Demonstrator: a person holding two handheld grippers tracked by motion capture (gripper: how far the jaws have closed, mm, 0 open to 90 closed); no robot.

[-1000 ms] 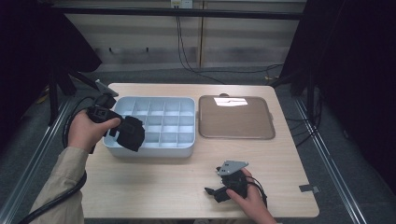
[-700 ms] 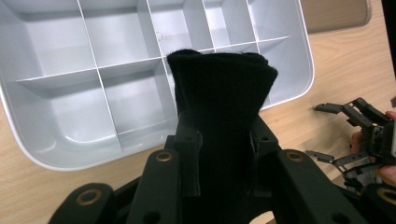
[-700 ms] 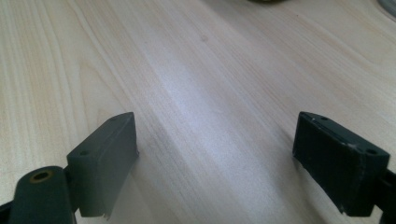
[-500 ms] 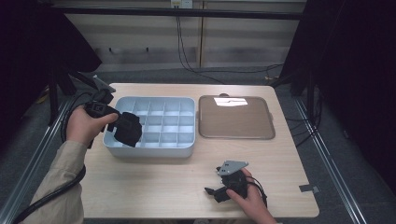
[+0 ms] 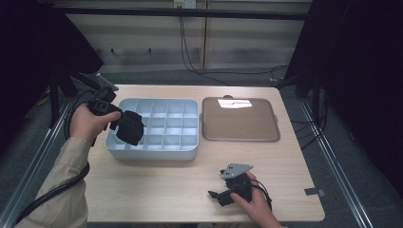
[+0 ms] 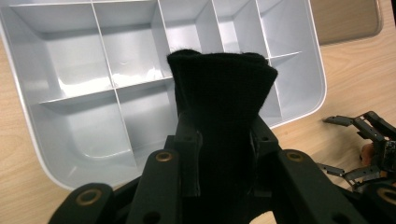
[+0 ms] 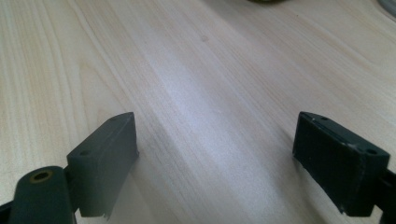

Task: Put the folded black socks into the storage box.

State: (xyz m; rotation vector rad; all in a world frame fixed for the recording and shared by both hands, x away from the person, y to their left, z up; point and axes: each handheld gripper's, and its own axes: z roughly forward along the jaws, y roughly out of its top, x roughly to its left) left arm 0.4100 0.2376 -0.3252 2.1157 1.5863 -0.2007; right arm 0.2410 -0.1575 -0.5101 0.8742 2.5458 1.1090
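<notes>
A black folded cloth, knitted like a sock, is pinched between the jaws of my left gripper, which is shut on it. It hangs over the front left cells of a grey compartment box; in the left gripper view the box lies just below the cloth, its cells bare. My right gripper rests low near the table's front edge, held by a hand. Its jaws stand wide open over bare wood with nothing between them.
A brown flat tray lies right of the box. The wooden table has free room in front. Cables trail from both grippers; dark floor and metal rails surround the table.
My left gripper has carried the black cloth a little away from me and up, further over the box's front left corner. The right gripper has kept still.
</notes>
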